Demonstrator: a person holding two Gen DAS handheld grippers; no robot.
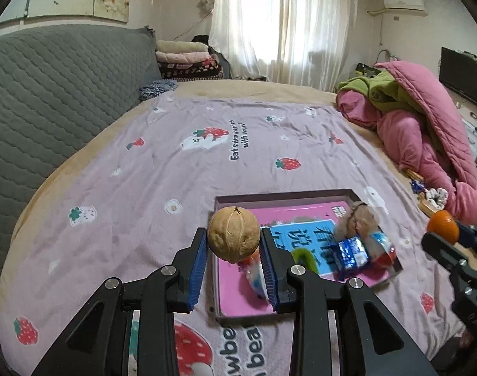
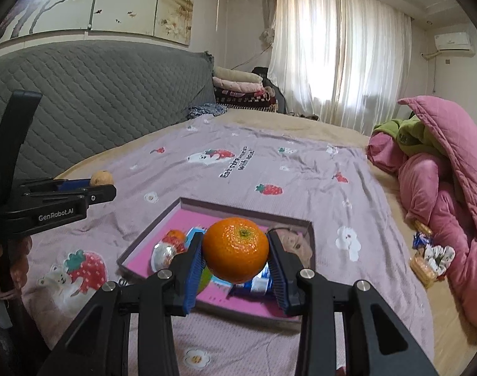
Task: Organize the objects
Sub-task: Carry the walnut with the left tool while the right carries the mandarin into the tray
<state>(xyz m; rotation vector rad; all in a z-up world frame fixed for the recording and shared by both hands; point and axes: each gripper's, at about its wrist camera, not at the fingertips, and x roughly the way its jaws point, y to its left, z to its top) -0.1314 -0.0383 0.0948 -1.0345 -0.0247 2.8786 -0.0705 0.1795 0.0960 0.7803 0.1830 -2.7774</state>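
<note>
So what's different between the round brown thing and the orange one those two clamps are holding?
The walnut is tan with a wrinkled shell and a seam; the tangerine is bright orange, glossy, with a green stem spot. The walnut sits in the left hand-held gripper, the tangerine in the right hand-held gripper. Both are roundish, pinched between blue pads, and held above the pink-lined box.

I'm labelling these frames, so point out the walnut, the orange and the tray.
walnut (image 1: pixel 233 234), left wrist view, middle of the shell.
orange (image 2: pixel 235 249), right wrist view, middle of the peel.
tray (image 2: pixel 238 210), right wrist view, far rim.
</note>
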